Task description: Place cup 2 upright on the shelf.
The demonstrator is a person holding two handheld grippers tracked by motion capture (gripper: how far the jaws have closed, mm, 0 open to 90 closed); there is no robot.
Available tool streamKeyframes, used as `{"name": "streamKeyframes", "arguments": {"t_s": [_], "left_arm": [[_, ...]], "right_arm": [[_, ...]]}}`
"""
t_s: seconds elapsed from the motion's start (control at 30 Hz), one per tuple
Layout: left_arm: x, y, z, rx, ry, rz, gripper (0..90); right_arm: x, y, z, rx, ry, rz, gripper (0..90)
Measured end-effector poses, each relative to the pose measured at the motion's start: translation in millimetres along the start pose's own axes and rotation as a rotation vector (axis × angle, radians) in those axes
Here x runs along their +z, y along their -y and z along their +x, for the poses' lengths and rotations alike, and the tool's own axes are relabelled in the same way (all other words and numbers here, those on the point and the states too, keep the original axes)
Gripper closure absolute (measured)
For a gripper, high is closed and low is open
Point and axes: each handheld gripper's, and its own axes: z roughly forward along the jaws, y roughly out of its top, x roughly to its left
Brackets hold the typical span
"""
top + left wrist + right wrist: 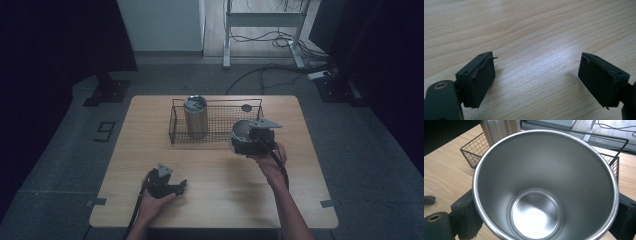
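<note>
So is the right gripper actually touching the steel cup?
Touching. In the right gripper view, the right gripper has its black jaws pressed against both sides of the steel cup, with no gap.

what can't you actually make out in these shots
- Steel cup outer wall: right gripper view, hidden behind its own rim.
- Canister top: right gripper view, cut off by the upper edge.
- Small dark disc at the wire basket: high view, too small to identify.
</note>
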Motion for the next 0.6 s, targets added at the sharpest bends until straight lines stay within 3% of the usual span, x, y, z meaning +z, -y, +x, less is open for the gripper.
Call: {"name": "streamKeyframes", "arguments": {"t_s": [0.6], "left_arm": [[0.0,0.0,0.2,-0.001,0.001,-0.001,14.2]], "right_arm": [[12.8,-17.0,-11.9,0.008,0.018,0.007,7.3]]}}
